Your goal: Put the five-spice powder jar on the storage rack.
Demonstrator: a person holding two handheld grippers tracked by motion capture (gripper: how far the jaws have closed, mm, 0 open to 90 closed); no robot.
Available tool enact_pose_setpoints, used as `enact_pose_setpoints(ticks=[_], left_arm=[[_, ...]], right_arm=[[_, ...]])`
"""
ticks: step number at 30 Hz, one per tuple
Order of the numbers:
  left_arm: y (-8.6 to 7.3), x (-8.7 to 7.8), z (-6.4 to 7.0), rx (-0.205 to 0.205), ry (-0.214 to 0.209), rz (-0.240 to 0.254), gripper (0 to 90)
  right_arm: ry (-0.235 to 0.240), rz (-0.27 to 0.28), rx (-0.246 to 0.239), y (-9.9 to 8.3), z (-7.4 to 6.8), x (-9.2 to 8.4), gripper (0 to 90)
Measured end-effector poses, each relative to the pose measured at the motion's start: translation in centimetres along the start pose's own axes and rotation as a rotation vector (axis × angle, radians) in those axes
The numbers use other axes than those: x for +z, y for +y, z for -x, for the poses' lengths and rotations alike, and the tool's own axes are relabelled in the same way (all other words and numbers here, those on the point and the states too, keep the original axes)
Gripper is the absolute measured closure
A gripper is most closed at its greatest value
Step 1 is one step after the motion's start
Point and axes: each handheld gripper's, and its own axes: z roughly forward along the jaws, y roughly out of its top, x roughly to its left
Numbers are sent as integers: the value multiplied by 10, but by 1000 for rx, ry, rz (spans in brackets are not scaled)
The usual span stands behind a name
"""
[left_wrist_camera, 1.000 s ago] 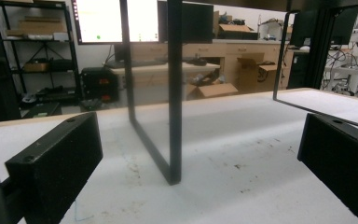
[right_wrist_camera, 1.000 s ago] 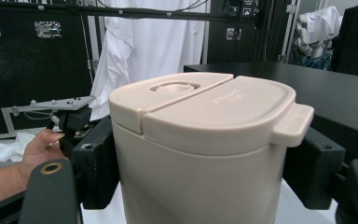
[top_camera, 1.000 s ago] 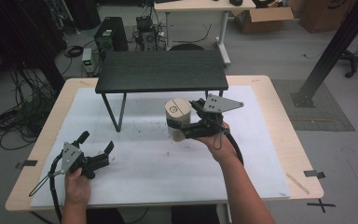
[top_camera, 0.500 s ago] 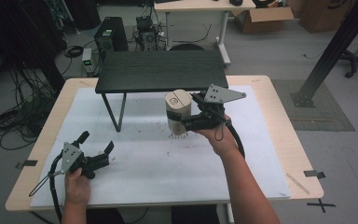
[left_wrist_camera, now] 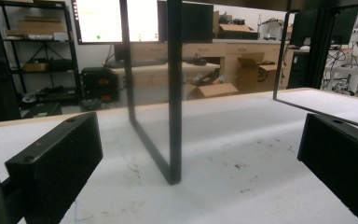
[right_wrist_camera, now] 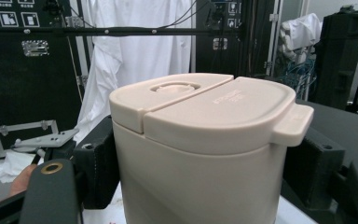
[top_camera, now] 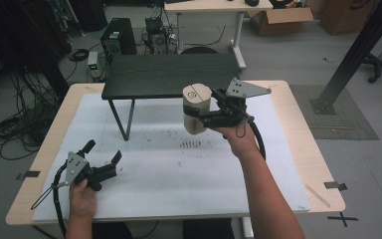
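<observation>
Beige plastic lidded canister: centre of the high view, held upright above the white-covered bench, just in front of the small black shelf.
Right claw: clenched around the canister's sides.
Left claw: released, empty, lower left, low over the bench.

This is a robotics or research lab rather than a home. A pale wooden worktable covered with a stained white sheet stands on a grey floor strewn with black cables, with black tape marks by its corner. Beyond it sit a black computer tower, a second wooden desk and brown cardboard boxes. The left gripper view shows a lit monitor and black metal shelving; the right gripper view shows black flight cases and a white cloth draped on a dark frame.
</observation>
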Motion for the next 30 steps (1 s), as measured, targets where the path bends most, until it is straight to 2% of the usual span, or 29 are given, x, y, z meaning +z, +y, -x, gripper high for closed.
enact_pose_setpoints(ticks=[21,30], left_arm=[[0,0,0,-1,0,0,2],[0,0,0,-1,0,0,2]], right_arm=[[-35,16,4,22,14,-8,240],[-56,29,6,38,23,-12,240]])
